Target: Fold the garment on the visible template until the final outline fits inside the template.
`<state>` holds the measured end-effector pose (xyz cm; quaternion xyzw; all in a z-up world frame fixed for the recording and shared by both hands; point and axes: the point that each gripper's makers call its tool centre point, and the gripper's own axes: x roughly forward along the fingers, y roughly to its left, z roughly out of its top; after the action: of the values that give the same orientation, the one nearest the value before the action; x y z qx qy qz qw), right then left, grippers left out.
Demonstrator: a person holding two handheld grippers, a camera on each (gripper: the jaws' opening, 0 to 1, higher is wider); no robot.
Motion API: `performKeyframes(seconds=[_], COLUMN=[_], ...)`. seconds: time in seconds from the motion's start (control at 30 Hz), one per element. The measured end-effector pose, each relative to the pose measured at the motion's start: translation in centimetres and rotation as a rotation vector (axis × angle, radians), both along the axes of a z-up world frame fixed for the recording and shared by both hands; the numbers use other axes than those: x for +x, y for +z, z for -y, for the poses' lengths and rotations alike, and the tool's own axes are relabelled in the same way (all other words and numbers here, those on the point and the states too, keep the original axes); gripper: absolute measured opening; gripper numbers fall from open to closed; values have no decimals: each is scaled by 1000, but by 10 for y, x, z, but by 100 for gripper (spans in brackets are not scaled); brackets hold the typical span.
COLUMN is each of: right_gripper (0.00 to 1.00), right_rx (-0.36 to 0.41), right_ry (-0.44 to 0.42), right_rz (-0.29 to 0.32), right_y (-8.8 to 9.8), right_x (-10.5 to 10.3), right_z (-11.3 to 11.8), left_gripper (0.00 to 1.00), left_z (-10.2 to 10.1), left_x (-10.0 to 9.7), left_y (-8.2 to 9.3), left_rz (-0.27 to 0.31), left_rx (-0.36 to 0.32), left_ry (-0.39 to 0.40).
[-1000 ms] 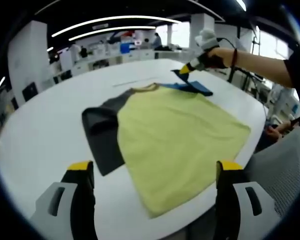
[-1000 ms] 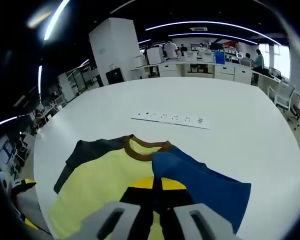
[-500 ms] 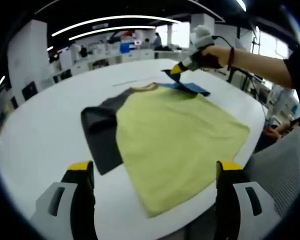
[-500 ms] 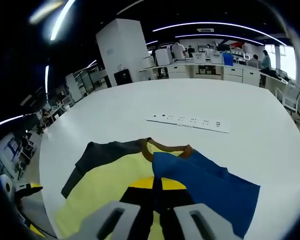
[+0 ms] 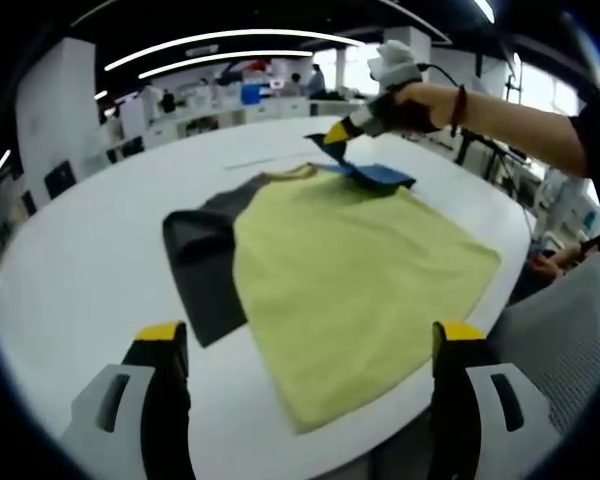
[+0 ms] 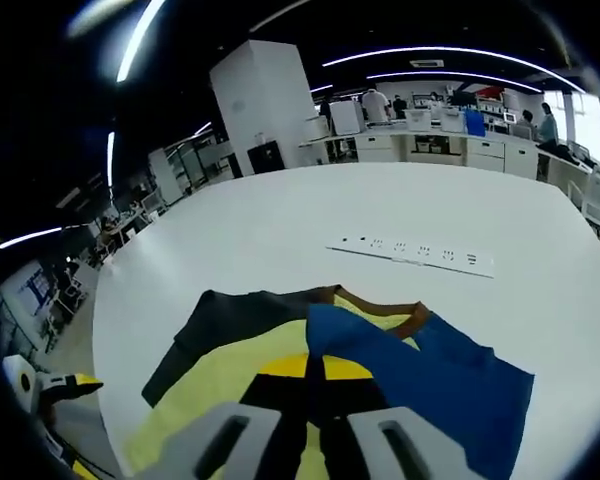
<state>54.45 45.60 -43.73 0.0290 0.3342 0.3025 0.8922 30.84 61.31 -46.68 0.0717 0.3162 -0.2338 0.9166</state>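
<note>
My right gripper (image 6: 315,385) clamped on blue sleeve (image 6: 420,375), shirt (image 5: 350,270) body leftward; left gripper (image 5: 310,345) jaws apart, near table (image 5: 80,280) edge

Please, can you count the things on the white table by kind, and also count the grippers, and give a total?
Garments: 1, a shirt with yellow body, one dark grey sleeve and one blue sleeve
Power strips: 1, white power strip
Grippers: 2, left gripper and right gripper
Total: 4
</note>
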Motion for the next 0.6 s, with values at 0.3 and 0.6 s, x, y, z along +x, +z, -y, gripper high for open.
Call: performKeyframes(seconds=[0.3, 0.6], right_gripper=[0, 0], right_rx=[26, 37], right_ry=[35, 96], right_rz=[5, 10], right_y=[5, 7], right_x=[-6, -17], right_z=[-22, -46], left_gripper=[98, 97], left_z=[0, -2], left_x=[-1, -2], left_y=[-2, -3], left_rz=[-6, -8], left_rx=[0, -1], left_ry=[3, 8])
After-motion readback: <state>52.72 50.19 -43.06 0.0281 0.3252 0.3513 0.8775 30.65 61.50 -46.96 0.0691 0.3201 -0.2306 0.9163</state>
